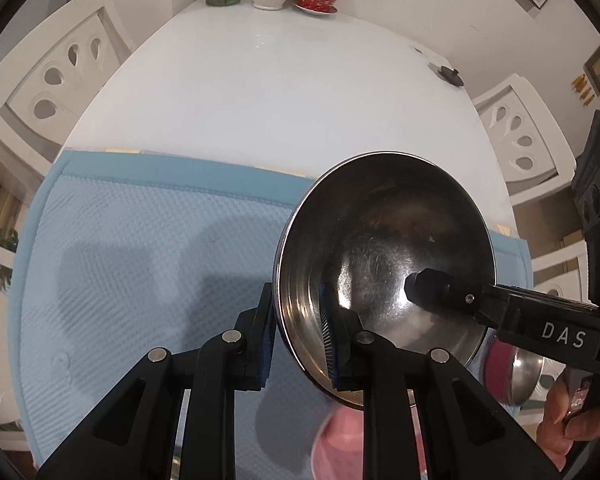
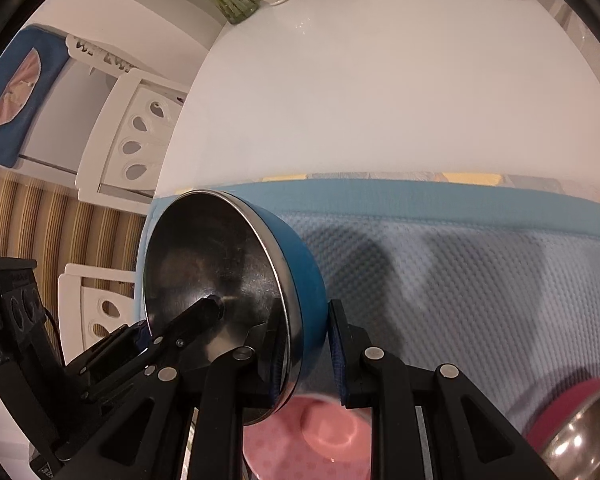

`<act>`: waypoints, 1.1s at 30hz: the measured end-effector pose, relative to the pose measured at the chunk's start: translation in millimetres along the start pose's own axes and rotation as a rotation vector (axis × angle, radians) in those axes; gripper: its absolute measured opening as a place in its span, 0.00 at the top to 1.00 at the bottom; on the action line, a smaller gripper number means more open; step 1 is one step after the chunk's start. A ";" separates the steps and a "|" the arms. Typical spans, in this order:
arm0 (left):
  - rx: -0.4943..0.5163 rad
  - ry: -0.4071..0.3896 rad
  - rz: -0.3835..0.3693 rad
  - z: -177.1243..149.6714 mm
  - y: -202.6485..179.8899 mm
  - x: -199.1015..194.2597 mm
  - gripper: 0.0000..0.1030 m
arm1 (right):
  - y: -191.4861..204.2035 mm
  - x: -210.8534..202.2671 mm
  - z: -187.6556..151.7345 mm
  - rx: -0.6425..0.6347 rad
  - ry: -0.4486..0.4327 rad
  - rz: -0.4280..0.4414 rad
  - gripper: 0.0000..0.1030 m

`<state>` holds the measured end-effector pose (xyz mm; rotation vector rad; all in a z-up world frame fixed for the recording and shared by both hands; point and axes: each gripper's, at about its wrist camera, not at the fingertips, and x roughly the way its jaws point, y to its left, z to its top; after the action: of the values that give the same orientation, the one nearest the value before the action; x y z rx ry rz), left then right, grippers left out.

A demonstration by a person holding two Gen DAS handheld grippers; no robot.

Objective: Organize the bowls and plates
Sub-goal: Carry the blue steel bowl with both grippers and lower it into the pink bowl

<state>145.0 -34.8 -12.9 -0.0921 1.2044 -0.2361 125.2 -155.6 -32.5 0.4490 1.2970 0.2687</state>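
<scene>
Clearly the carrying step is in hand: both grippers pinch one steel bowl (image 1: 384,256) with a blue outside, holding it tilted above the light blue mat (image 1: 148,248) on the white table (image 1: 260,92). Each clamps the rim with one pad inside the bowl and one outside, the left gripper (image 1: 300,336) at the near edge, the right gripper (image 2: 306,354) on the bowl's right side. Below the lifted bowl lies a pink dish (image 2: 312,440), and a second steel bowl (image 2: 580,436) with a dark red outside sits at the near right. By my reading the next move calls for both hands to travel together, level the bowl, lower it onto its chosen place, perhaps the pink dish, and only then loosen the pads
</scene>
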 end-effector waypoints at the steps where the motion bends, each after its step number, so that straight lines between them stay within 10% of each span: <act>1: -0.002 0.002 -0.004 -2.8 -1.0 -1.8 0.83 | -0.1 -3.2 -2.8 0.000 -0.002 -0.001 0.81; 33: 0.145 0.125 -0.006 -82.2 -48.3 -6.7 0.83 | -36.7 -28.3 -97.9 0.128 0.084 -0.044 0.81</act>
<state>59.8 -75.7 -26.8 0.0460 1.3072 -0.3376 21.4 -183.9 -44.9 0.5212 1.4095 0.1694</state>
